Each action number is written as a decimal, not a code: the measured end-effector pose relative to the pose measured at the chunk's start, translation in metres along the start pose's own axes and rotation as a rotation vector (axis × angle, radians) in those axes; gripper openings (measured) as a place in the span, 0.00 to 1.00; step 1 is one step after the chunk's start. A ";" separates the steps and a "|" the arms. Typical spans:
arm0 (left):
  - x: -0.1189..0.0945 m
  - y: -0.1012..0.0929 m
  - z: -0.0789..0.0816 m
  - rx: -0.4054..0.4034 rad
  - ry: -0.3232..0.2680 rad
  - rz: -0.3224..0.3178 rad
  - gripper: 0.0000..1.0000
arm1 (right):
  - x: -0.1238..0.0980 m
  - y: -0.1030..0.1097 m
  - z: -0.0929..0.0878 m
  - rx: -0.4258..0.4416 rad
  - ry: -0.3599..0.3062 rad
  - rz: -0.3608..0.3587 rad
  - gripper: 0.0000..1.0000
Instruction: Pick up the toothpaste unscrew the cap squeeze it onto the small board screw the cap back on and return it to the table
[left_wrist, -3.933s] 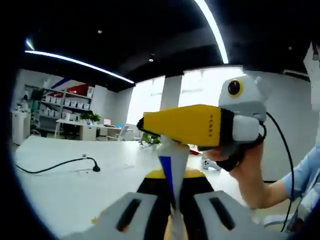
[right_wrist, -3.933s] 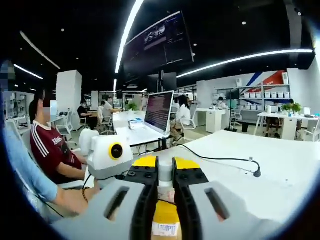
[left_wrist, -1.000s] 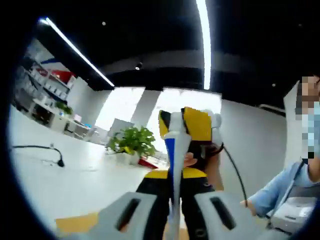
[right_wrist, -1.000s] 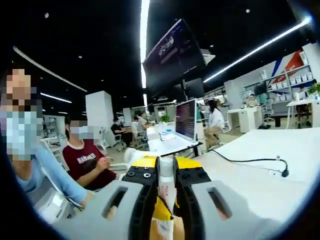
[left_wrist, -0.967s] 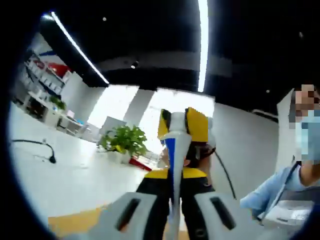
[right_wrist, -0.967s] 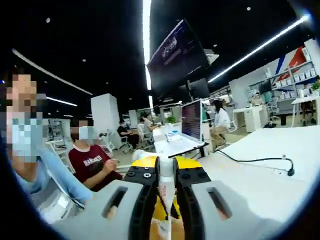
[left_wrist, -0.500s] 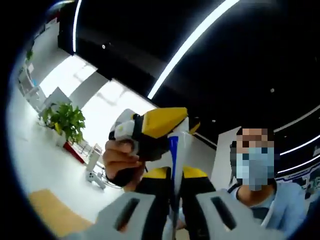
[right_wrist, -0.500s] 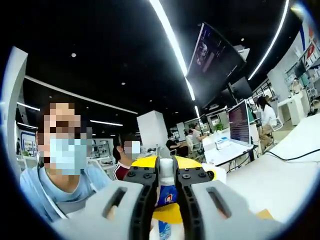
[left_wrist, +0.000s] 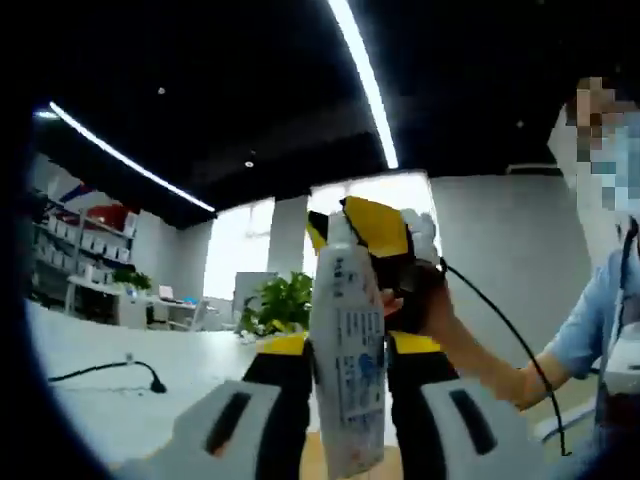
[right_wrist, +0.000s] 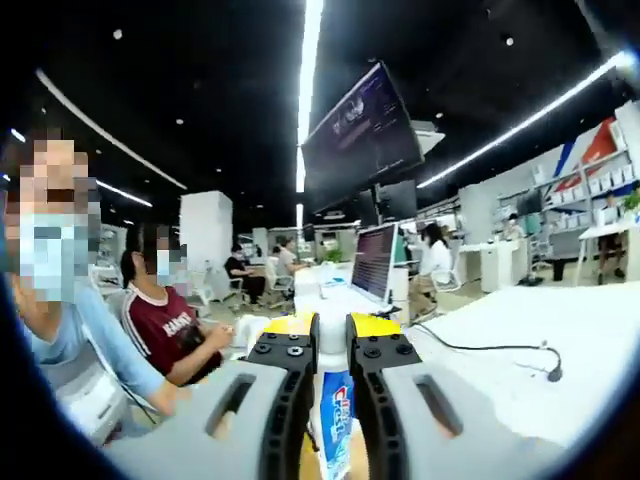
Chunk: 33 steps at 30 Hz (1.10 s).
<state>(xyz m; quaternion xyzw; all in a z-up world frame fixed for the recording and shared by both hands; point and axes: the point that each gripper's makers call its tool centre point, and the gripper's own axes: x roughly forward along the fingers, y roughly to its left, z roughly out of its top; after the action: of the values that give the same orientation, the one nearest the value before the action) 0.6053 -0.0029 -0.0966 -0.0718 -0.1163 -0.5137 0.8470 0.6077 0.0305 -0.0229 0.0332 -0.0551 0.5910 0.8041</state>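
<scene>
While the white plastic toothpaste tube (left_wrist: 347, 360) stands upright off the white table (left_wrist: 110, 385), pinched at its lower body between the left gripper's (left_wrist: 340, 425) clenched jaws, the right gripper (right_wrist: 328, 400) has its jaws closed on the tube's upper end, its yellow nose (left_wrist: 378, 232) meeting the tube top in the left gripper view. Judgement: pick-up is done and cap work is in hand; whether the cap is loosened cannot be told. No paste is seen; squeezing, recapping and return remain.
</scene>
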 end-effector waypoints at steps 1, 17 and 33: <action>0.001 0.004 0.002 0.016 -0.003 0.022 0.34 | 0.002 -0.003 -0.001 -0.029 0.003 -0.035 0.11; -0.001 0.023 -0.009 0.218 0.110 0.316 0.52 | 0.024 -0.004 -0.020 -0.049 -0.016 -0.364 0.11; -0.010 0.023 -0.008 0.028 0.091 0.163 0.05 | 0.024 0.007 -0.014 0.019 -0.055 -0.242 0.12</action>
<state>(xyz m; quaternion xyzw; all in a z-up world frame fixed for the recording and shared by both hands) 0.6217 0.0146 -0.1067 -0.0456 -0.0785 -0.4441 0.8914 0.6087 0.0569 -0.0340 0.0633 -0.0669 0.4889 0.8674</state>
